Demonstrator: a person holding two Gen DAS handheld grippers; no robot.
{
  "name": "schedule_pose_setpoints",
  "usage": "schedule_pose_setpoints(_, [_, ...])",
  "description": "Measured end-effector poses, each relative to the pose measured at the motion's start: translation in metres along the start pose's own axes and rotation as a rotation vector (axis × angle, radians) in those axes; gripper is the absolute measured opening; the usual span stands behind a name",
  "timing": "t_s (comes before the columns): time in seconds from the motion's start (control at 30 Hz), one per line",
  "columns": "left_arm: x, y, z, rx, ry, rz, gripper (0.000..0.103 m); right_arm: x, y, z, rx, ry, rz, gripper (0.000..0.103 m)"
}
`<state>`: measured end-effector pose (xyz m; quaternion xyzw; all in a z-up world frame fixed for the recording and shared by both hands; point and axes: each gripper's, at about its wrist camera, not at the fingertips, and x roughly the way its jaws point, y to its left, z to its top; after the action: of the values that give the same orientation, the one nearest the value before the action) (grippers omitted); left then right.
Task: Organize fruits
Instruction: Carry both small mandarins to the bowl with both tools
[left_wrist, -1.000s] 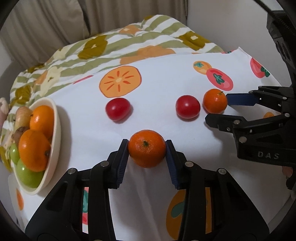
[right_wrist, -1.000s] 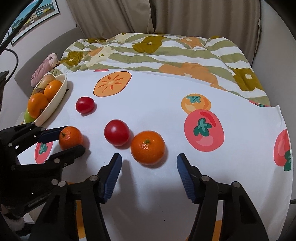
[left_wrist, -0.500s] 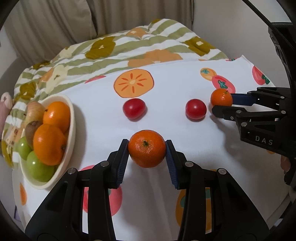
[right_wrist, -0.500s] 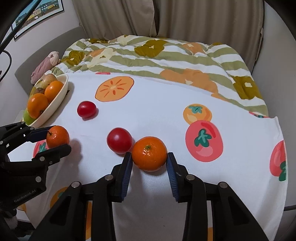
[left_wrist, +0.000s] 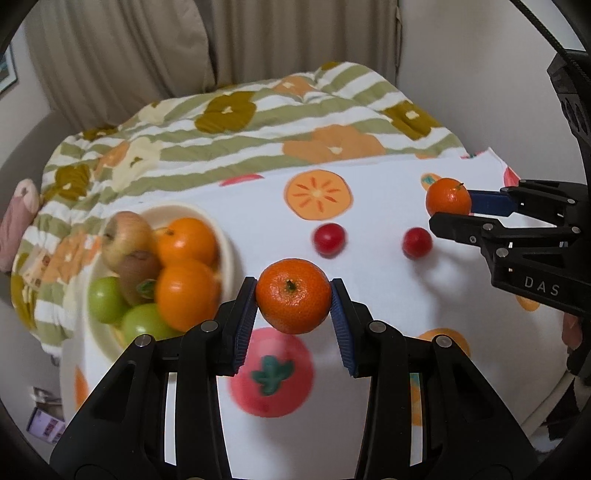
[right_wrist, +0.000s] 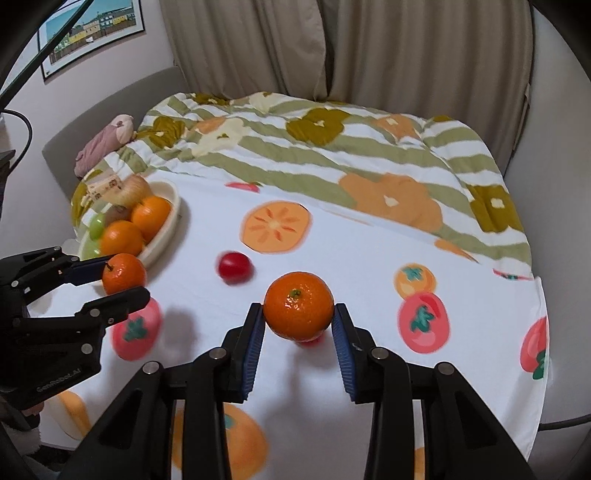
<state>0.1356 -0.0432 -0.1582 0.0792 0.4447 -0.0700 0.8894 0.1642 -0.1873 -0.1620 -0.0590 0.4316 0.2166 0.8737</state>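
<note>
In the left wrist view my left gripper (left_wrist: 293, 291) is shut on an orange mandarin (left_wrist: 291, 308), held above the white fruit-print cloth (left_wrist: 388, 288). In the right wrist view my right gripper (right_wrist: 298, 321) is shut on a second mandarin (right_wrist: 297, 306), also lifted off the cloth. Each gripper shows in the other's view: the right gripper (left_wrist: 452, 210) at the right with its mandarin (left_wrist: 447, 195), the left gripper (right_wrist: 125, 278) at the left with its mandarin (right_wrist: 123, 272). Two red tomatoes (left_wrist: 328, 238) (left_wrist: 417, 242) lie on the cloth; one tomato (right_wrist: 310, 339) is mostly hidden under the right mandarin.
A cream bowl (left_wrist: 227, 254) at the left holds oranges, green fruit, an apple and a kiwi. It also shows as the bowl (right_wrist: 176, 206) in the right view. A striped flowered quilt (right_wrist: 332, 155) lies behind the cloth, with curtains beyond. The cloth's edge drops off at the right.
The right gripper went from open around its mandarin to shut on it. Both grippers rose with their mandarins, and the bowl has come closer in the left view.
</note>
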Motion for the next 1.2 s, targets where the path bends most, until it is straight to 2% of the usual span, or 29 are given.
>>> schedule_pose_setpoints(0.4, [-0.026,0.088,-0.011,-0.030,-0.022,0.045,0.043,0.009,0.095,0.036,-0.034,-0.035,0.078,0.034])
schedule_pose_setpoints(0.73, [-0.006,0.156,-0.036,-0.019,0.036,0.055,0.043,0.034,0.153,0.046,-0.022,-0.013,0.106,0.034])
schedule_pose_setpoints(0.97, [0.018,0.176,-0.051,0.016,0.070,0.017,0.043,0.053,0.174,0.047,0.011,0.014,0.083,0.035])
schedule_pose_setpoints(1.2, [0.024,0.175,-0.056,0.066,0.056,-0.040,0.044,0.059,0.183,0.047,0.039,0.030,0.054,0.034])
